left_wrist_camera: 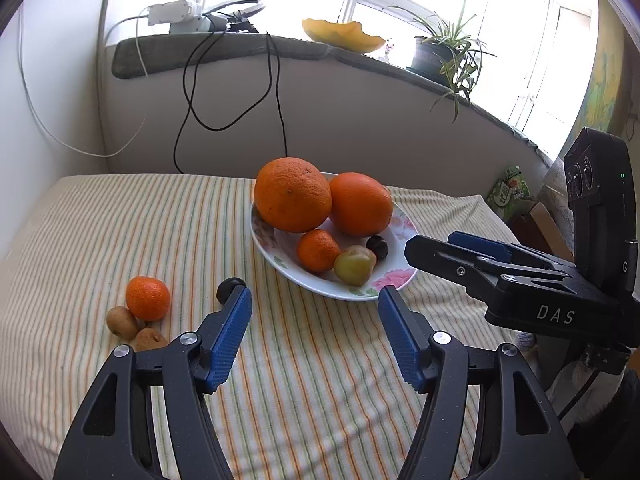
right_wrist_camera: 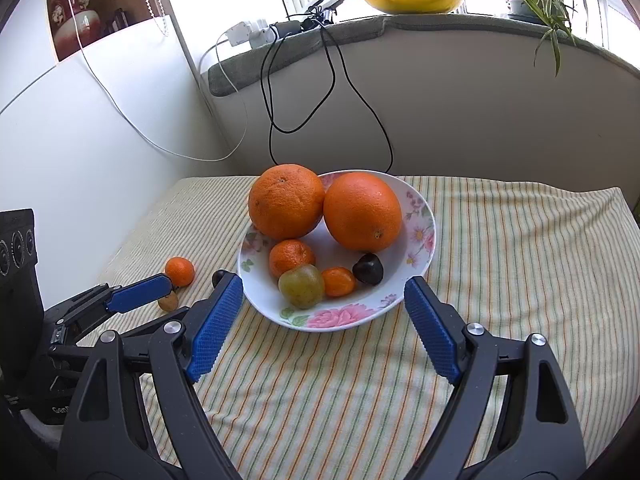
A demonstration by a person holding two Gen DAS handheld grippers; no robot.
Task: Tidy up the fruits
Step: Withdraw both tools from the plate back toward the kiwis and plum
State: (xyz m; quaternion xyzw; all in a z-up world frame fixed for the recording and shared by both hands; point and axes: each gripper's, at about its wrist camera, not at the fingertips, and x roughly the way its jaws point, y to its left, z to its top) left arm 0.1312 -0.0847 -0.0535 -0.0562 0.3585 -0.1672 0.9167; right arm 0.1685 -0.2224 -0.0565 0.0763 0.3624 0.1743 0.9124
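A flowered white plate (left_wrist_camera: 394,280) (right_wrist_camera: 418,236) on the striped cloth holds two big oranges (left_wrist_camera: 292,196) (right_wrist_camera: 362,210), a mandarin (left_wrist_camera: 318,250), a smaller mandarin (right_wrist_camera: 338,281), a yellow-green fruit (left_wrist_camera: 354,266) and a dark fruit (right_wrist_camera: 368,268). Left of the plate, on the cloth, lie a mandarin (left_wrist_camera: 148,298) (right_wrist_camera: 180,271), two brown fruits (left_wrist_camera: 122,322) and a small dark fruit (left_wrist_camera: 230,286). My left gripper (left_wrist_camera: 316,308) hangs open and empty just in front of the plate. My right gripper (right_wrist_camera: 324,300) is open and empty too, facing the plate's near rim.
Black cables (left_wrist_camera: 276,92) hang from the windowsill down behind the plate. A yellow dish (left_wrist_camera: 344,36) and a potted plant (left_wrist_camera: 440,52) stand on the sill. A white wall bounds the left side. A green packet (left_wrist_camera: 510,192) sits past the cloth's right edge.
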